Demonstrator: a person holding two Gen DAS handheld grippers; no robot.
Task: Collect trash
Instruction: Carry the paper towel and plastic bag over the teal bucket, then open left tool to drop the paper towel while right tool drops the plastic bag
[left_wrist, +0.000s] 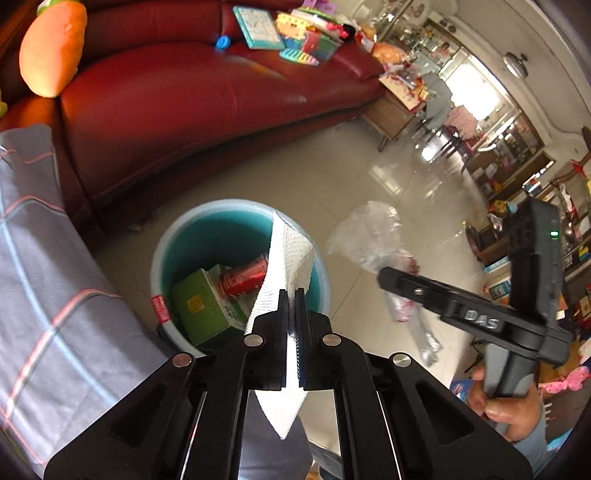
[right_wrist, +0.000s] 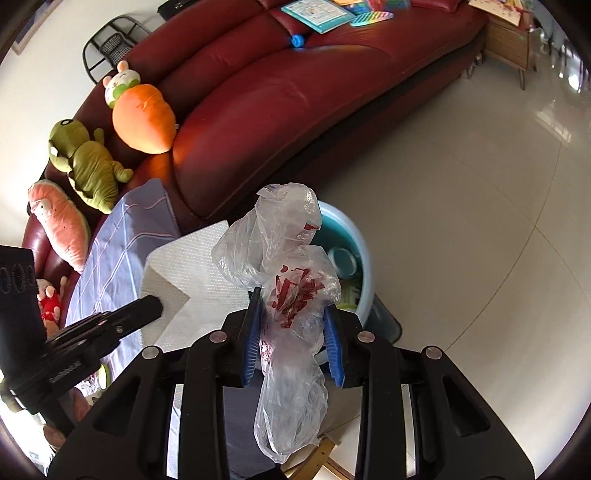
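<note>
Left wrist view: the left gripper (left_wrist: 291, 295) pinches a white paper towel (left_wrist: 288, 254) above the blue bin (left_wrist: 166, 240), which holds a green box (left_wrist: 203, 306). The right gripper (right_wrist: 293, 325), marked "DAS", clamps a clear plastic bag (right_wrist: 291, 295) with red print, unreadable, beside the bin.

The white embossed paper towel (left_wrist: 286, 258) hides part of the round teal plastic bin (left_wrist: 207, 229); the crumpled clear plastic bag with red print (right_wrist: 291, 295) covers most of it in the right wrist view; shelf contents stay too small to tell
</note>
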